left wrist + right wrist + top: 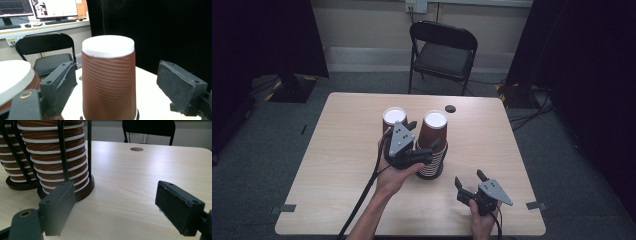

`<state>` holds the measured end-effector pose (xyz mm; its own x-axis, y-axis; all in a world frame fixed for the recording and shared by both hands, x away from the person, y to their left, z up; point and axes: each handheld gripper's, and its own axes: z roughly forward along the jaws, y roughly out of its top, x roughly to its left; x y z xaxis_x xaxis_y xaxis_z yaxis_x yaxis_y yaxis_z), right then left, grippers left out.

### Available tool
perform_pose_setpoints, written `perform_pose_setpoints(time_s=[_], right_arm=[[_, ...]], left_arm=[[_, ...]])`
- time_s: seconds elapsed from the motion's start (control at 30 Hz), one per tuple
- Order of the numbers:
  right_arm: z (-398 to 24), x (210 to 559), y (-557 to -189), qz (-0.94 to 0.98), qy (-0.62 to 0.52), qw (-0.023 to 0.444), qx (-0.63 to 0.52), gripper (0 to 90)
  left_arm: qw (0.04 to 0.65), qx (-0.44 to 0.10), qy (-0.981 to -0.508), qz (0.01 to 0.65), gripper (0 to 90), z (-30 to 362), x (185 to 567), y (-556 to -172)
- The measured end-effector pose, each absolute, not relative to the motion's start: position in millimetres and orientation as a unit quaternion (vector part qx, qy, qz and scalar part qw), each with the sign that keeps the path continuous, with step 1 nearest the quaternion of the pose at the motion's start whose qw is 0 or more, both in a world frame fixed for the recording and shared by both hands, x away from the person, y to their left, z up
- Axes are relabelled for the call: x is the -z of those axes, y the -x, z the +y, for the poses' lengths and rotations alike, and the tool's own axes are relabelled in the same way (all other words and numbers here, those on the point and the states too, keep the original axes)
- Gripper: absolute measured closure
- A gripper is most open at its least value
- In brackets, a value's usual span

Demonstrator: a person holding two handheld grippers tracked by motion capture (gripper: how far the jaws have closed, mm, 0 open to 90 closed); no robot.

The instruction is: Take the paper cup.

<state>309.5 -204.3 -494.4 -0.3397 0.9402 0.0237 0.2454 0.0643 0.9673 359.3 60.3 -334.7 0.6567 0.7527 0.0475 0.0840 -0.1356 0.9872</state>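
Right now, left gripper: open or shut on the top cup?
Open. In the left gripper view the left gripper has its jaws spread on both sides of the top cup, with clear gaps between pads and the ribbed wall.

The left gripper [117,90] stands wide apart around an upturned brown ribbed cup [108,80], touching neither side; a second cup [15,75] sits at the left; a black folding chair [46,53] and monitors [37,8] lie beyond.
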Motion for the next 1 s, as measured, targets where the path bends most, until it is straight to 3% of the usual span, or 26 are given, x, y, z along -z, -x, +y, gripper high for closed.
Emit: perform_pose_setpoints(time_s=[0.47,1.0], right_arm=[[-204,494,-310,0.643,-0.462,0.343,-0.506,15.8],[-204,494,-309,0.643,-0.459,0.344,-0.507,16.7]], left_arm=[[0.560,-0.316,-0.702,0.307,15.9,43,325,-378],[0.526,-0.313,-0.723,0.320,16.2,25,331,-392]])
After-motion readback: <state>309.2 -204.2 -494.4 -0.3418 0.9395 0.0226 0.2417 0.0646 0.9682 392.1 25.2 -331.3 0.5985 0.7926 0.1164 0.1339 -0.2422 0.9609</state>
